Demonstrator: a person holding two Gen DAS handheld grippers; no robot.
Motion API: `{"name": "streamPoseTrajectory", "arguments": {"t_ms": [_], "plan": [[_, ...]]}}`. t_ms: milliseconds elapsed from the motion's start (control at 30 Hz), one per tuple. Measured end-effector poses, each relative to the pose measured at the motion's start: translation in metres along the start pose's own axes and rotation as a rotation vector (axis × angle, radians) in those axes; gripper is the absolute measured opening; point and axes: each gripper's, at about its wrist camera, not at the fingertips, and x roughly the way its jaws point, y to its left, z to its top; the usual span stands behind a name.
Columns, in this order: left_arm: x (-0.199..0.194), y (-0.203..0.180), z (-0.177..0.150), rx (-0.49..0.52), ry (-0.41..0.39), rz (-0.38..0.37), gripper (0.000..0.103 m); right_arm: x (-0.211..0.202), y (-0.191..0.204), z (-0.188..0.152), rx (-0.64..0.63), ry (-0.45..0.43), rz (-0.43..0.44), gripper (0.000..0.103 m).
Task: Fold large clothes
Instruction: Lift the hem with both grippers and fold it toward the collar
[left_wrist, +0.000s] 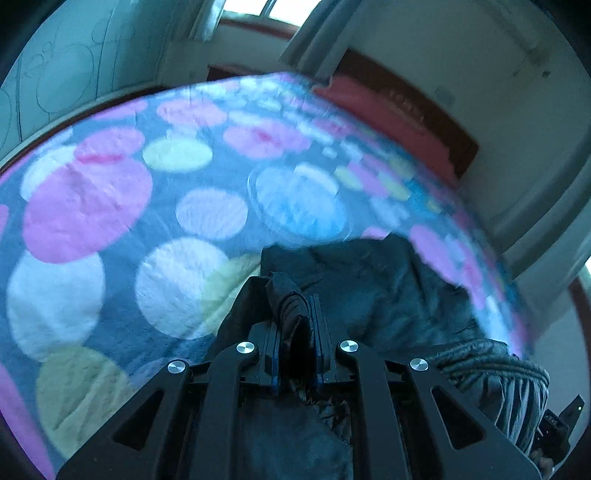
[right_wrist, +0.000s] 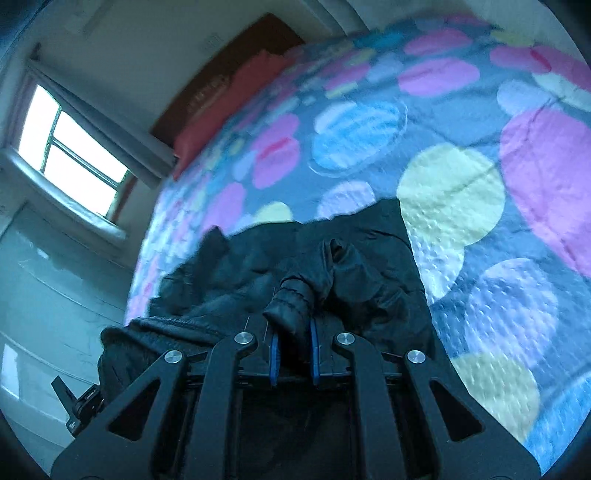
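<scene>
The left gripper (left_wrist: 295, 325) is clamped on a bunched fold of the dark jacket (left_wrist: 373, 291), its blue-lined fingers (left_wrist: 320, 332) pinching the cloth between them. The right gripper (right_wrist: 293, 332) likewise grips a puffy roll of the same jacket (right_wrist: 314, 266), the fabric bulging out past its fingers (right_wrist: 313, 347). The garment lies crumpled on the spotted bedspread (left_wrist: 110, 206), near the bed's edge in both views, with a ribbed grey cuff or hem (left_wrist: 498, 373) trailing at the right of the left wrist view.

Judging from this, the step in hand is lifting or drawing the jacket by two held points, before a fold is laid. The next move likely calls for both holds to travel together, keeping the cloth taut between them so it spreads flat rather than bunching.

Much is unclear: which part of the jacket each gripper holds cannot be told, the garment's full outline is hidden by the grippers' own frames, and both views are blurred. A red pillow (right_wrist: 221, 107) lies at the far end of the bed.
</scene>
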Motion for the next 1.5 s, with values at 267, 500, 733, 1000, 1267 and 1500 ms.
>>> {"name": "streamPoseTrajectory", "arguments": {"t_ms": [267,500,733,1000,1267,1500], "plan": [[0.003,0.0,0.007,0.018,0.037,-0.07,0.038,0.014,0.001,0.001,-0.037,0.016,-0.015,0.023],[-0.035,-0.003,0.023,-0.013,-0.023,-0.172,0.066,-0.018,0.002,0.006,-0.033,-0.032,0.054,0.054],[-0.038,0.021,0.017,0.047,0.0,-0.151,0.069,-0.048,-0.001,0.01,-0.106,-0.059,0.09,0.061],[-0.017,0.035,0.007,0.169,0.064,-0.148,0.069,-0.019,0.004,0.014,-0.327,0.065,0.017,0.061],[0.014,0.017,0.01,0.285,0.145,-0.161,0.069,0.006,0.009,0.023,-0.447,0.085,-0.04,0.063],[0.026,0.01,0.02,0.35,0.189,-0.157,0.069,0.028,0.009,0.033,-0.482,0.117,-0.058,0.067]]}}
